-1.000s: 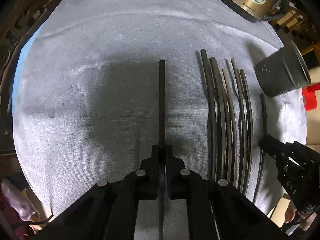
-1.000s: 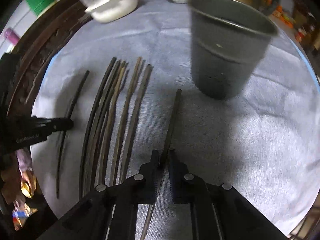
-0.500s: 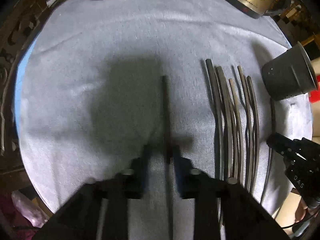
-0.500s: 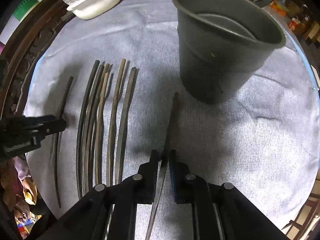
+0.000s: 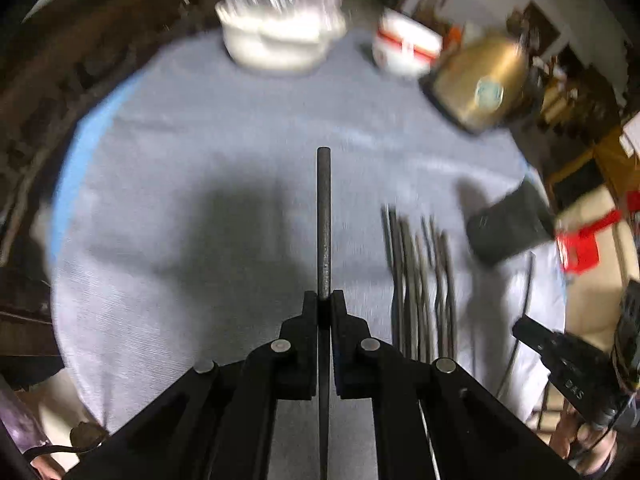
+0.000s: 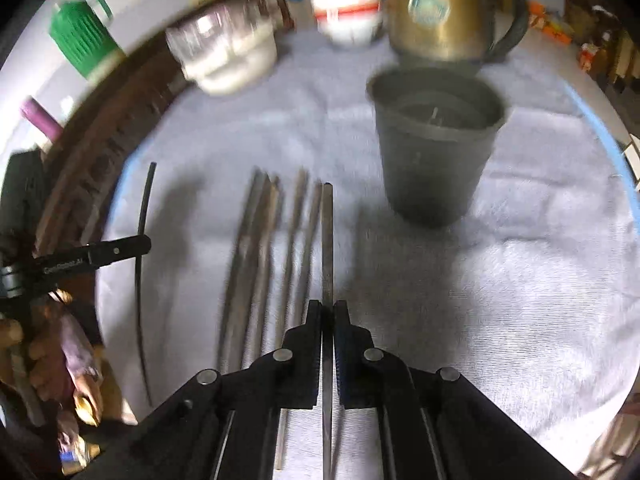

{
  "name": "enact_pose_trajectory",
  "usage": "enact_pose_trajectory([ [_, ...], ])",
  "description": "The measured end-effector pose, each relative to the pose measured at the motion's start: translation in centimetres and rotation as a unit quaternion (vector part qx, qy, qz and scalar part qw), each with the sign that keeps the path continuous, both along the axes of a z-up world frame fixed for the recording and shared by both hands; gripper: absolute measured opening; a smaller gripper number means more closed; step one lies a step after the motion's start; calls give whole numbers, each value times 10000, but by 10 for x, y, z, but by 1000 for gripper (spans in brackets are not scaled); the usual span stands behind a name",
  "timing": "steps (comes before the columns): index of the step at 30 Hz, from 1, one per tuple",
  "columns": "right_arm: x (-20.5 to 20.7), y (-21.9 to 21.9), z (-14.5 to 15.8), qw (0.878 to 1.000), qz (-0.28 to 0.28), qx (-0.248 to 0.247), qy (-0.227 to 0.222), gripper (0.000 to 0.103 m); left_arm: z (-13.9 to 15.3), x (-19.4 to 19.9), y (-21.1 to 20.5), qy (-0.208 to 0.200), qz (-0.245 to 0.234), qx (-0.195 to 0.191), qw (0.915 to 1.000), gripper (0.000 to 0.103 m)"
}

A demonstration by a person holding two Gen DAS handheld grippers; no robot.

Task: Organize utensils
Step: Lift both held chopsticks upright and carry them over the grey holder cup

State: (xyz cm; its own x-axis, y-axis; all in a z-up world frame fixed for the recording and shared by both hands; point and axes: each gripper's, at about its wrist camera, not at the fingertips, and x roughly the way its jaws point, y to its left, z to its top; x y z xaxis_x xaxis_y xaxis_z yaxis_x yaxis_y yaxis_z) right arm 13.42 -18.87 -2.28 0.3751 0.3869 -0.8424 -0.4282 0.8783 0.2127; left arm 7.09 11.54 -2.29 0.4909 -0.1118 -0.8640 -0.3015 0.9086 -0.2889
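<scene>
My left gripper (image 5: 324, 300) is shut on a dark chopstick (image 5: 323, 216) and holds it above the grey cloth; it also shows at the left of the right wrist view (image 6: 136, 246) with that chopstick (image 6: 144, 208). My right gripper (image 6: 328, 310) is shut on another dark chopstick (image 6: 327, 240), raised over the cloth, left of and nearer than the dark grey holder cup (image 6: 436, 148). Several chopsticks (image 6: 264, 248) lie side by side on the cloth, left of my right gripper. The cup (image 5: 506, 226) and row (image 5: 420, 276) show blurred in the left wrist view.
A white bowl with plastic wrap (image 6: 228, 56), a red-striped bowl (image 6: 348, 12) and a brass kettle (image 6: 436, 8) stand along the table's far edge. A green cup (image 6: 82, 36) is beyond the carved wooden table rim (image 6: 100, 160). A red object (image 5: 580, 246) lies off the table's right.
Both grippers have lifted and tilted up with their chopsticks, so more of the far table edge shows. The right gripper has pulled back from the cup and shifted left beside the row.
</scene>
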Motion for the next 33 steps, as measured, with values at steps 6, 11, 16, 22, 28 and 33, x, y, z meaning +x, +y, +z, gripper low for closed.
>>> enact_pose_trajectory([
  [6, -29, -35, 48, 9799, -758, 789, -1665, 6, 38, -21, -1, -1682, 564, 729, 9814, 6],
  [11, -39, -56, 54, 9485, -1542, 876, -2625, 6, 33, -18, -16, -2285, 857, 729, 9670, 6],
  [16, -43, -52, 54, 9324, -1707, 654, -3118, 6, 31, -23, -25, -2644, 867, 1384, 9505, 6],
  [22, -72, -53, 58, 9276, -1525, 583, -3359, 6, 28, -43, -47, -2763, 679, 1768, 9422, 6],
  [28, -107, -60, 61, 9285, -1394, 563, -3396, 6, 39, -81, -46, -2916, 617, 1699, 9393, 6],
  [33, -123, -66, 60, 9303, -1422, 587, -3330, 6, 46, -103, -41, -2893, 561, 1471, 9442, 7],
])
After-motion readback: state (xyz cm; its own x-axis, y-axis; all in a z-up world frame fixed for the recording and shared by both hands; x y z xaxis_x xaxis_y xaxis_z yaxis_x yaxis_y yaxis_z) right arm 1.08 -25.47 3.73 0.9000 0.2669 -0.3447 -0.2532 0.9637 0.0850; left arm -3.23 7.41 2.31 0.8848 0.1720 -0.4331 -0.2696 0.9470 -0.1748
